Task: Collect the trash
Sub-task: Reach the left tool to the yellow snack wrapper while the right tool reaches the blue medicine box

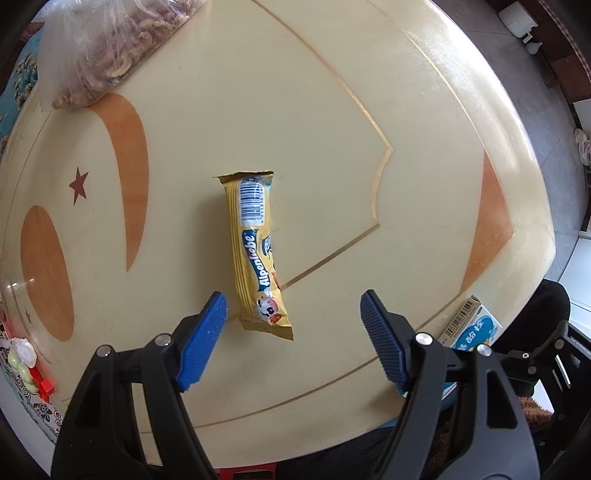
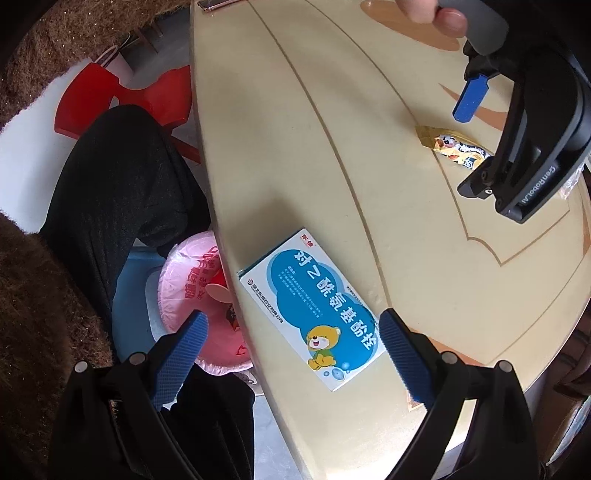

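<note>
Hovering wide open, gripping nothing: left gripper [image 1: 293, 308] over the yellow foil candy wrapper [image 1: 255, 251], right gripper [image 2: 291, 332] straddling the blue-and-white cardboard medicine box [image 2: 314, 310] on the cream table [image 1: 332, 110].

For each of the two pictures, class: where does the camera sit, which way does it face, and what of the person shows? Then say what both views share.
Left wrist: on the left gripper, facing down at the candy wrapper on the table; no body part is clear.
Right wrist: on the right gripper, facing down at the medicine box near the table edge above a pink-lined bin; a leg and a hand show.
Shared: wrapper, box, table.
</note>
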{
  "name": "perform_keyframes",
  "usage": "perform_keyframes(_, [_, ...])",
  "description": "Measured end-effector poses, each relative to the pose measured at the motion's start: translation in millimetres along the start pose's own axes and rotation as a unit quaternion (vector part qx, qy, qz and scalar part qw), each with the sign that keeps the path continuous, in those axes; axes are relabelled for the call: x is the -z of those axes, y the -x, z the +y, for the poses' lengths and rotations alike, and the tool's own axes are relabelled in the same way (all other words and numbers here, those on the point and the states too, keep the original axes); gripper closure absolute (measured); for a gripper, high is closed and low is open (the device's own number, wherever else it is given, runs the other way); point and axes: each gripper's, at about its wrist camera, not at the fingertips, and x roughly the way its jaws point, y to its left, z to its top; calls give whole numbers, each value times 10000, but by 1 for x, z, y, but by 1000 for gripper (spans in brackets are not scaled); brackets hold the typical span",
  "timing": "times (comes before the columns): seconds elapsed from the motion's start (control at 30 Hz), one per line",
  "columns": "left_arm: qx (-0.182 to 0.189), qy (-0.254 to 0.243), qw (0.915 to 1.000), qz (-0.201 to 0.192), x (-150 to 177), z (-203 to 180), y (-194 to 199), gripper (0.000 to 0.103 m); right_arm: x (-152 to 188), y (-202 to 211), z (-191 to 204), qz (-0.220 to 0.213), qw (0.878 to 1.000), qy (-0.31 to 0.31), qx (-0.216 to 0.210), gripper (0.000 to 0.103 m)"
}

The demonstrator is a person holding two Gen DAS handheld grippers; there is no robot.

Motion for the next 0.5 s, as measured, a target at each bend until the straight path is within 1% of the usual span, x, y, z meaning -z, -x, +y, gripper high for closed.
perform_keyframes(0.2, [93,-26,9999,33,-5,3,-11,30,-8,-16,-5,166,9995,279,-35,12])
perform_keyframes(0.33, [101,-52,9999,95,-8,5,-22,30,-9,-26,-5,276,9983,516,45,12])
perform_keyframes(0.5, [172,-4,9998,135,-11,10,-32,30,-9,-40,-10,421,9977,537,42,12])
